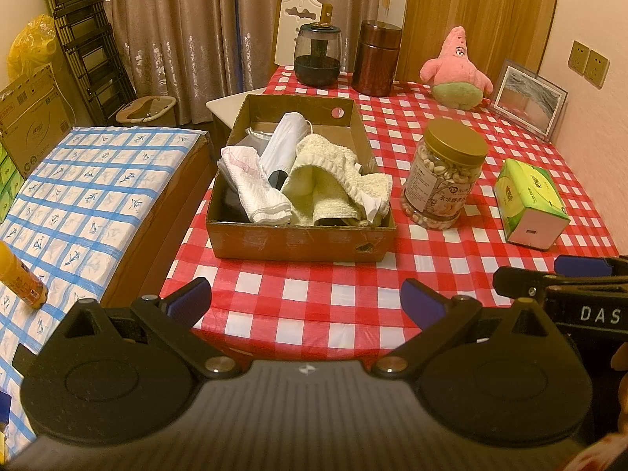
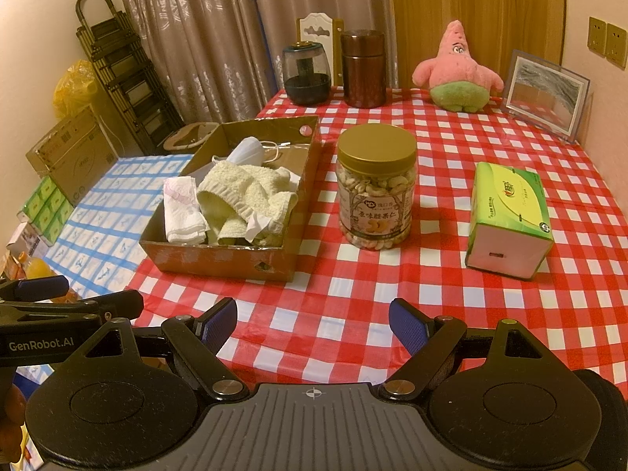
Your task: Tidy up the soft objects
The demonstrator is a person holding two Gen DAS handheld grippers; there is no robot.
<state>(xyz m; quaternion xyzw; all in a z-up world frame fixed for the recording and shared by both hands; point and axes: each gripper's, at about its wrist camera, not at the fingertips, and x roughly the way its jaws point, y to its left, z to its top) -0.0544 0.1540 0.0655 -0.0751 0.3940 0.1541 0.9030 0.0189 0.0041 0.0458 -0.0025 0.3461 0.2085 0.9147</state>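
In the shallow brown cardboard box (image 1: 300, 235) on the red-checked tabletop (image 1: 314, 294) lie a white ribbed cloth (image 1: 259, 188) and a cream terry towel (image 1: 333, 180): light, limp, best pinched at a raised fold. The left tongs (image 1: 306, 298) and right tongs (image 2: 313, 324) stand apart, empty.

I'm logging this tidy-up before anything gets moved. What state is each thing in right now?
Brown cardboard box: open-topped, holding cloths.
Cream terry towel: crumpled inside the box.
White cloth: folded, draped in the box.
Pink star-shaped plush toy: upright, outside the box.
Clear nut jar with gold lid: upright, lid on.
Green tissue pack: lying on the tablecloth.
Left gripper: open, empty.
Right gripper: open, empty.
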